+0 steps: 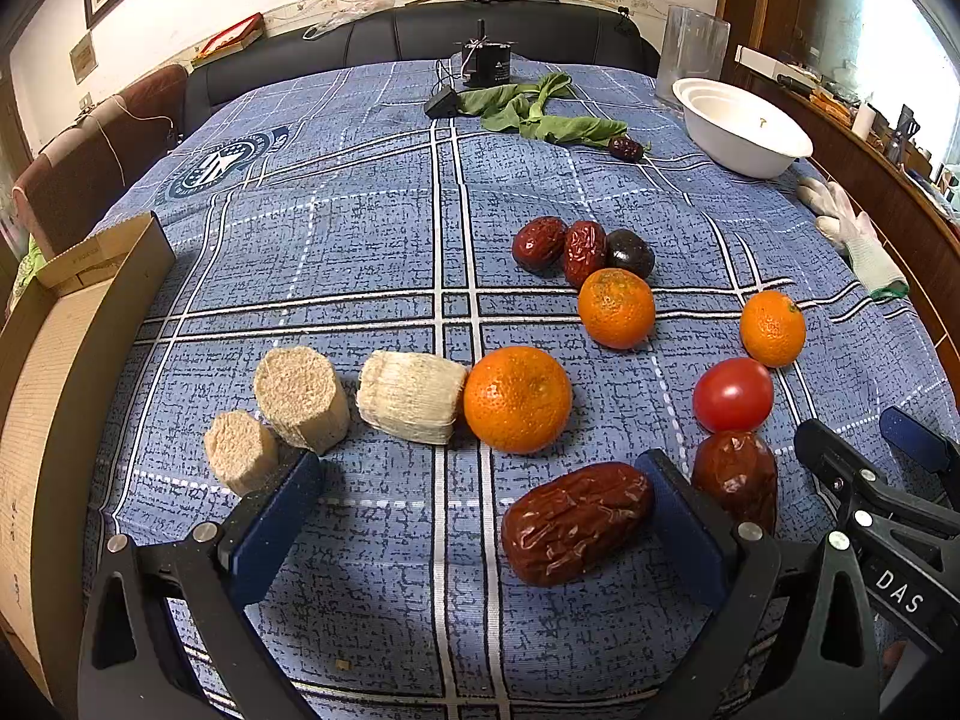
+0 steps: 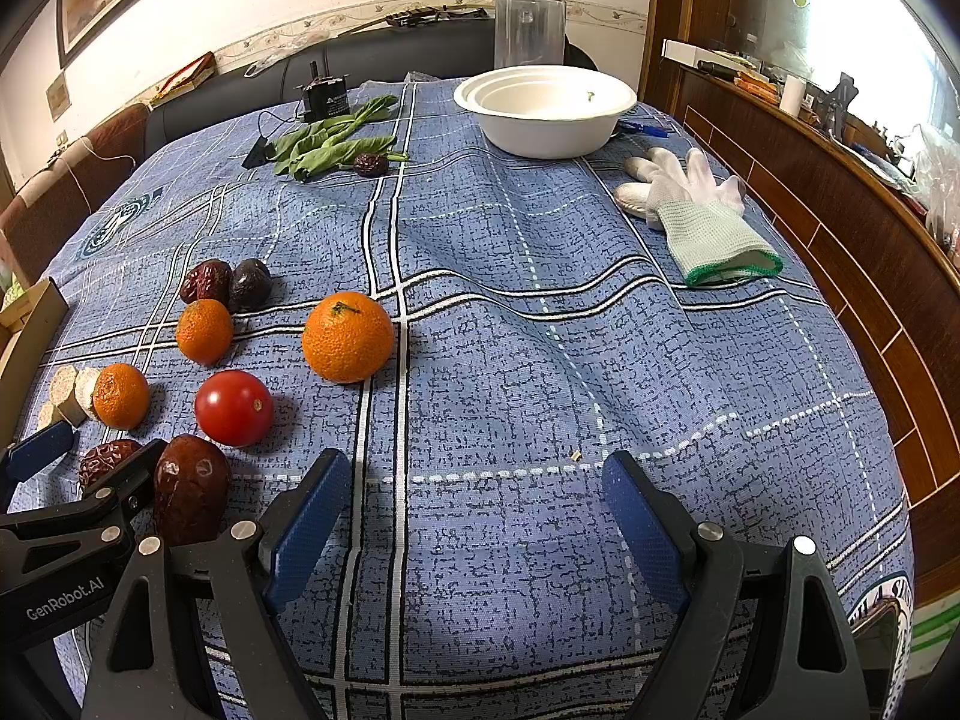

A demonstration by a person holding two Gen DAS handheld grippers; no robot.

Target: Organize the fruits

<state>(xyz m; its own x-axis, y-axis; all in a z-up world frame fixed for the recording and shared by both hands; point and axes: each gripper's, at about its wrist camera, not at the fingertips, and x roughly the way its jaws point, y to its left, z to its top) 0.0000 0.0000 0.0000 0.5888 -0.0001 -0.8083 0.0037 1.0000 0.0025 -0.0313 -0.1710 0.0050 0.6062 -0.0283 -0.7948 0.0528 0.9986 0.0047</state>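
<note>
My left gripper (image 1: 480, 480) is open low over the blue cloth; a wrinkled red date (image 1: 575, 522) lies between its fingers, close to the right finger. A second date (image 1: 737, 477), a tomato (image 1: 732, 394) and three tangerines (image 1: 517, 399) (image 1: 616, 307) (image 1: 772, 328) lie ahead, with more dates and a dark fruit (image 1: 630, 252) behind. My right gripper (image 2: 477, 480) is open and empty, right of the fruit; a tangerine (image 2: 348, 336), the tomato (image 2: 234, 408) and a date (image 2: 191, 489) lie at its left. A white bowl (image 2: 546, 120) stands far back.
Three corn-cob pieces (image 1: 300, 399) lie at left beside a cardboard box (image 1: 54, 360). Green leaves (image 1: 540, 111), a lone date (image 1: 626, 148), a black device (image 1: 486, 63), a clear container (image 2: 529, 30) and white gloves (image 2: 699, 210) lie on the table. A wooden ledge runs along the right.
</note>
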